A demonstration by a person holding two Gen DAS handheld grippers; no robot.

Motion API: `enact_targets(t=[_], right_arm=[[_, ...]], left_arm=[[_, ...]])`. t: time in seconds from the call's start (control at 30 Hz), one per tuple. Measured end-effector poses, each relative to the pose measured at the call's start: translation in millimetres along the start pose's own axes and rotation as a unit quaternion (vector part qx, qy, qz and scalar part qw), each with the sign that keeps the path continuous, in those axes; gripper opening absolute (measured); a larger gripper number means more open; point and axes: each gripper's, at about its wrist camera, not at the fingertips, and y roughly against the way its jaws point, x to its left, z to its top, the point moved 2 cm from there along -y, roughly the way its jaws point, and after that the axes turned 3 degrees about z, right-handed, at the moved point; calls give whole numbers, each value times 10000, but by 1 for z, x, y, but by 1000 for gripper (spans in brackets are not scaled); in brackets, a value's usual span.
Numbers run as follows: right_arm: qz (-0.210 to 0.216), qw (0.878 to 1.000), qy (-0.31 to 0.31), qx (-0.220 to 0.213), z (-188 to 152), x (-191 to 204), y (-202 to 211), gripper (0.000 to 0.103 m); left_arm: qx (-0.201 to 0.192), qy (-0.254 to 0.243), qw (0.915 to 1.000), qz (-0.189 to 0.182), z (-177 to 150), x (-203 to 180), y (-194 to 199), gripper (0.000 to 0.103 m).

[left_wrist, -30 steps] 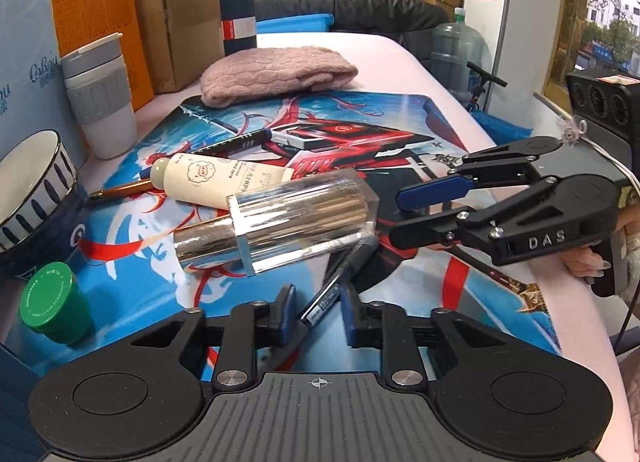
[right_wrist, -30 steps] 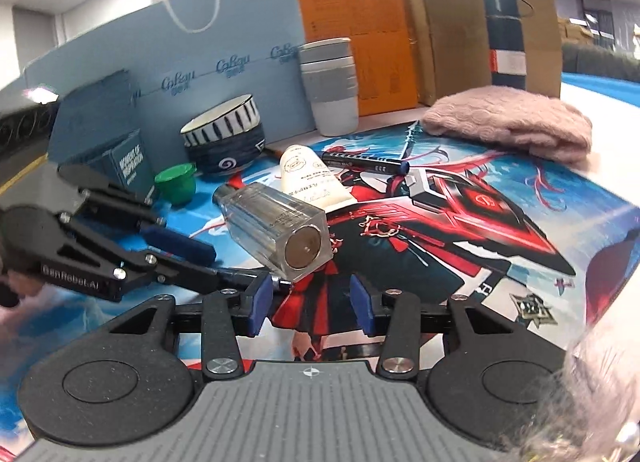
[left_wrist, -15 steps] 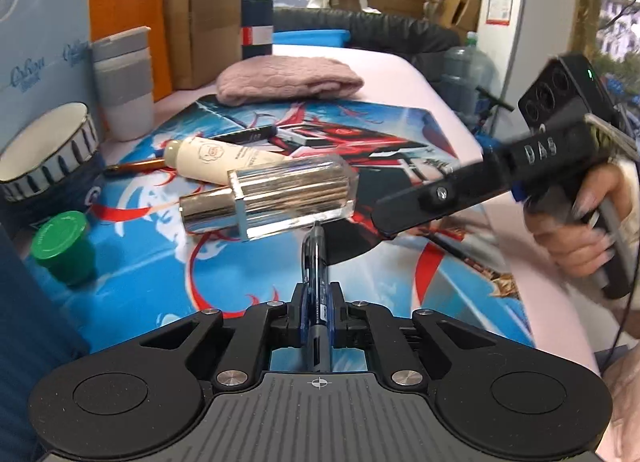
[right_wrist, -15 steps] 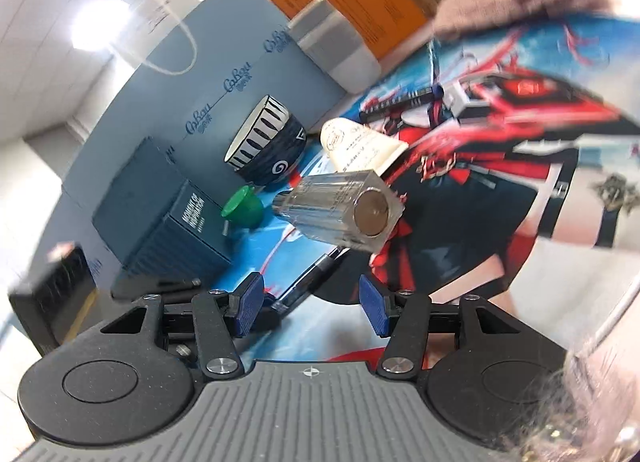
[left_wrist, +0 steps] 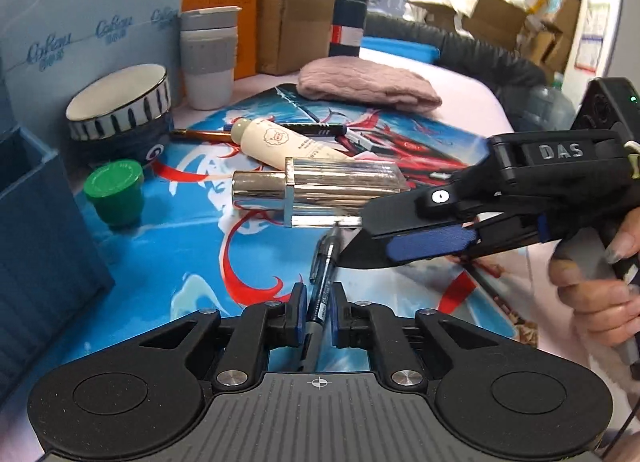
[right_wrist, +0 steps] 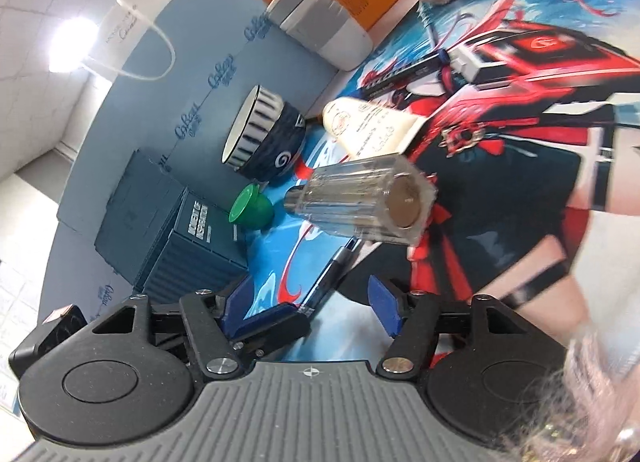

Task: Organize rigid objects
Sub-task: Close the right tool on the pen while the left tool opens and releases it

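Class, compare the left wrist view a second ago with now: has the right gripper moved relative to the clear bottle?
Yes. The right gripper has rolled onto its side and come closer to the clear bottle's base end; its jaws have just been opening, nothing between them.

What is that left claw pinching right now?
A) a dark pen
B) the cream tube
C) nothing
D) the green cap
A: the left gripper has its blue pads closed on the dark pen, whose tip points toward the clear bottle.
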Motion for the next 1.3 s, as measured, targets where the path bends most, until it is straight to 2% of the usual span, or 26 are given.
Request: enact_targets(t=[0.07,0.13,0.2,0.27,0.3,0.37,0.43,0.57,0.73,0.77,0.87,1.0,1.1,1.2,1.3], right_arm=[[11,9998,91,160,1,5,-10,63],[-13,9997,109,225,4,9,-18,63],[-100,9995,161,254,7,13,-25,58],[-256,9989,288,264,9,17,-33,47],[-372,9982,374,274,10,20,-37,44],[-673,9950,656,335,11,28,-42,29],[-869,9916,865,399,11,33,-47,22],[-803,9935,662,453,12,33,-51,15],[-615,9957,641,265,13,45,-45,13],[-574,9958,693,192,13,51,-42,12],[-460,9944,949,-53,16,72,-32,11],[-249,9897,1326,-475,19,104,-16,11],[-106,9852,1493,-833,24,124,-6,11],[65,9820,1564,-1057,28,142,-2,11],[169,9767,1810,-1142,28,163,-7,11]], left_arm=[[-48,552,9976,-426,-4,11,2,7],[-134,910,9938,-626,-10,20,3,7],[-164,1147,9904,-754,-13,25,5,7],[-194,1192,9890,-855,-13,27,7,7],[-215,1140,9900,-799,-13,26,8,7],[-240,1120,9906,-748,-13,26,8,8],[-310,1087,9909,-735,-13,25,8,8],[-381,883,9930,-687,-10,20,15,8],[-529,882,9920,-727,-10,24,25,8],[-586,850,9922,-695,-9,24,28,11],[-774,826,9919,-581,-5,25,41,12],[-976,793,9911,-446,0,29,67,22],[-1331,924,9861,-373,8,39,96,29],[-1748,1056,9789,23,13,55,124,40],[-1982,1218,9722,252,13,74,146,47]])
